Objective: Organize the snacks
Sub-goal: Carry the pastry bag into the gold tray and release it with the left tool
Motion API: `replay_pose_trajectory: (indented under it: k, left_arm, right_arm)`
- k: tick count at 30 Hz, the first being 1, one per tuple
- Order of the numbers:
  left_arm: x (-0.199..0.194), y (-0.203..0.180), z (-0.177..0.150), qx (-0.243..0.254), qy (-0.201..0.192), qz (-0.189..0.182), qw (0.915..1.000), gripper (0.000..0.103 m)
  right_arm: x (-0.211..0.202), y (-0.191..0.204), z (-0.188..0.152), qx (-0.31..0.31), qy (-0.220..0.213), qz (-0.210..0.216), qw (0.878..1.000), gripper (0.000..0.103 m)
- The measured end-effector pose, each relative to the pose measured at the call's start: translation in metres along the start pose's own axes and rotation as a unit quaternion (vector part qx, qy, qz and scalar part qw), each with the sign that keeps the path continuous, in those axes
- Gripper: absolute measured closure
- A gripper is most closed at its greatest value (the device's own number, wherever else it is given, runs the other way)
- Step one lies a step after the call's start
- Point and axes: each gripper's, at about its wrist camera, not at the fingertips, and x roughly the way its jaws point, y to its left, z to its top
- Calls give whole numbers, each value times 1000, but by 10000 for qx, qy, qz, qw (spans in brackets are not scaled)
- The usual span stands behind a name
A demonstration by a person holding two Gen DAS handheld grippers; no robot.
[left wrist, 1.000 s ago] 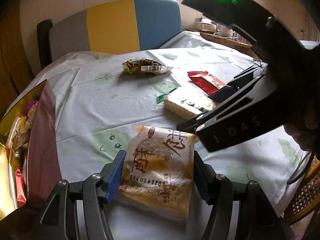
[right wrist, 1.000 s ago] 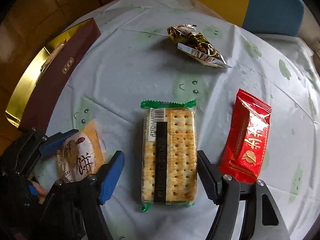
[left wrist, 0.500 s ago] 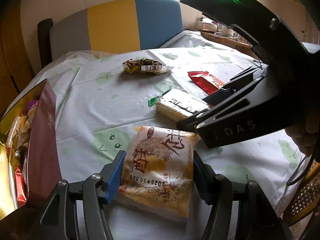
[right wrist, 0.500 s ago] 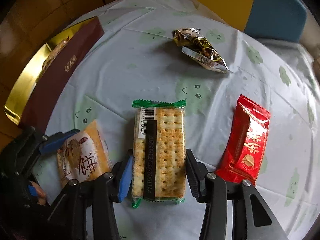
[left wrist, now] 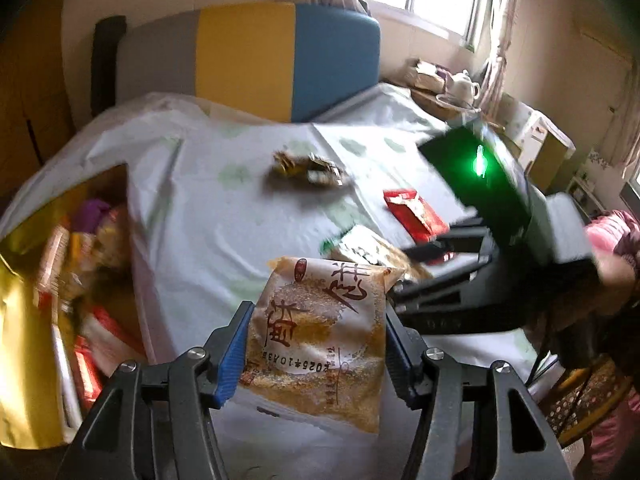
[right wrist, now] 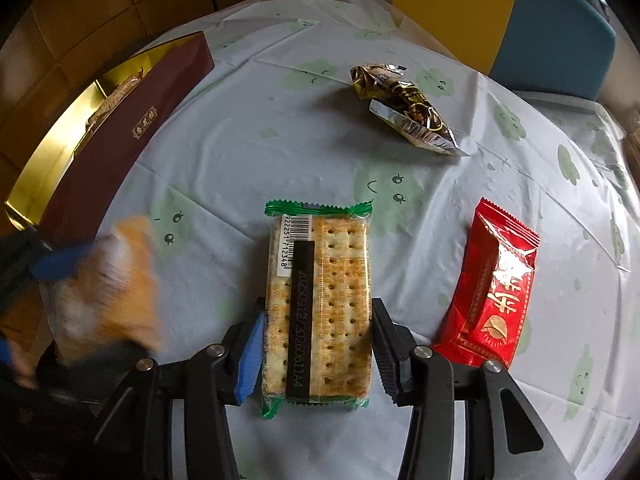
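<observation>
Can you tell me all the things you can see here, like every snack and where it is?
Cracker pack: one, green-edged clear wrap, between the right gripper's fingers.
Orange biscuit packet: one, orange and white, between the left gripper's fingers.
Red snack packet: one, red, on the tablecloth right of the crackers.
Brown foil packet: one, brown and silver, far side of the table.
Gift box: one, maroon outside, gold inside, at the table's left edge, snacks inside.
Tablecloth: one, white with green prints.
Chair: one, grey, yellow and blue, behind the table.
Left gripper: black, jaws closing on the biscuit packet.
Right gripper: black, shut on the crackers.

Clothed table (right wrist: 280, 152): cracker pack (right wrist: 320, 300), red packet (right wrist: 492, 292), foil packet (right wrist: 404, 108), box (right wrist: 100, 140).
</observation>
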Motion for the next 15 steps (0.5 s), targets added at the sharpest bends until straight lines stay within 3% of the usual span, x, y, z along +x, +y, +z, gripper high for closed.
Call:
replay_pose_trajectory:
  k: [2,8,15]
  left_arm:
    - [-9,10,6,-230,-63,-86,9997,42]
    - [-41,62,17,-909,-316,164,9952,42]
    - [-71,183,20,-2375,-264,942,9665,42]
  right_arm:
    - [-2,1,0,-22,-1,-14,10000,54]
    - [0,2,2,-39,-6,-34,10000,54]
    - [0,3,2,-60,-10,-61,10000,54]
